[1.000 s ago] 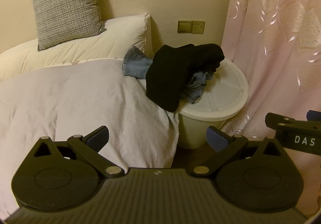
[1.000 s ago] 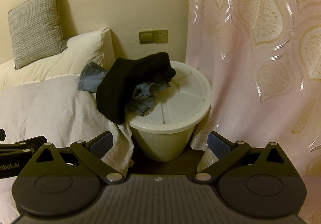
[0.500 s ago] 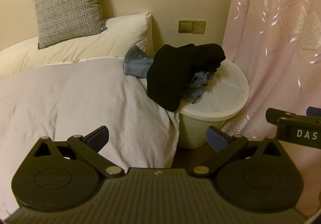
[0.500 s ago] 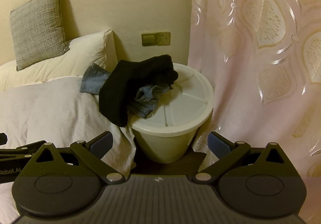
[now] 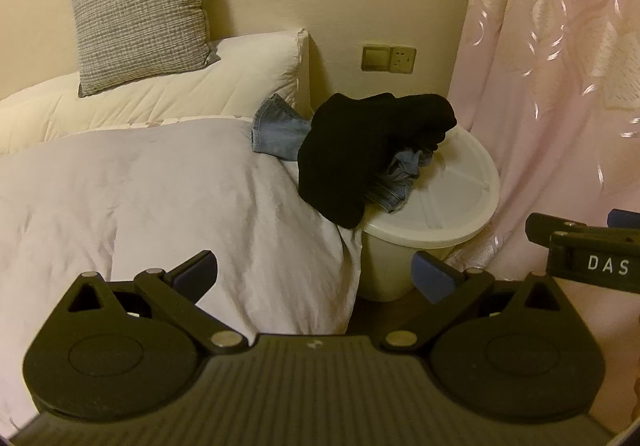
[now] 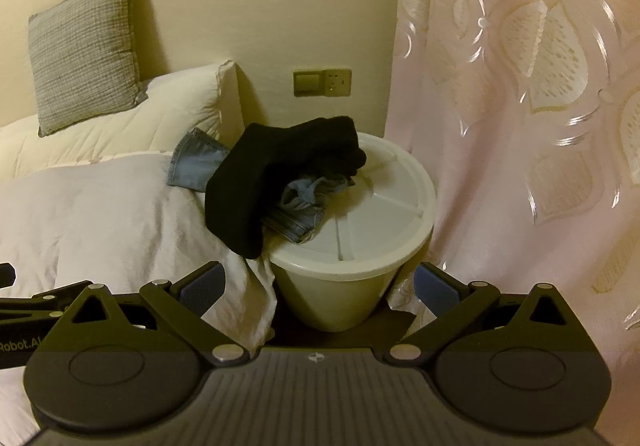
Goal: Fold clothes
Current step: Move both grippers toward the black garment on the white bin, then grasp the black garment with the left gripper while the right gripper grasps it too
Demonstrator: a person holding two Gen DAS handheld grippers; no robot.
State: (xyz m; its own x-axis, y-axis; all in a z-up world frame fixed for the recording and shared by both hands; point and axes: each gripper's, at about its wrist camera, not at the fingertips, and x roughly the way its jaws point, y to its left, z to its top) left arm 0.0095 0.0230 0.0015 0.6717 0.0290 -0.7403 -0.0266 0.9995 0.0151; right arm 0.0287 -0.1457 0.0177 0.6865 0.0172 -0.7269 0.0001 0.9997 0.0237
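A black garment (image 5: 360, 150) (image 6: 276, 174) lies heaped over blue jeans (image 5: 280, 132) (image 6: 196, 166), half on the bed's edge and half on a white lidded bin (image 5: 452, 202) (image 6: 384, 214). My left gripper (image 5: 316, 274) is open and empty, held well short of the heap, above the duvet. My right gripper (image 6: 318, 286) is open and empty, in front of the bin and short of the clothes. The right gripper's side shows at the right edge of the left wrist view (image 5: 592, 246).
A pale duvet (image 5: 140, 198) covers the bed on the left, with a white pillow (image 5: 180, 86) and a grey cushion (image 5: 140, 6) at the wall. A pink patterned curtain (image 6: 520, 126) hangs close on the right. A switch and socket (image 5: 388, 58) are on the wall.
Both grippers have drifted slightly down and to the left, so the clothes and bin sit a little higher and further right in view. Jaws stay open.
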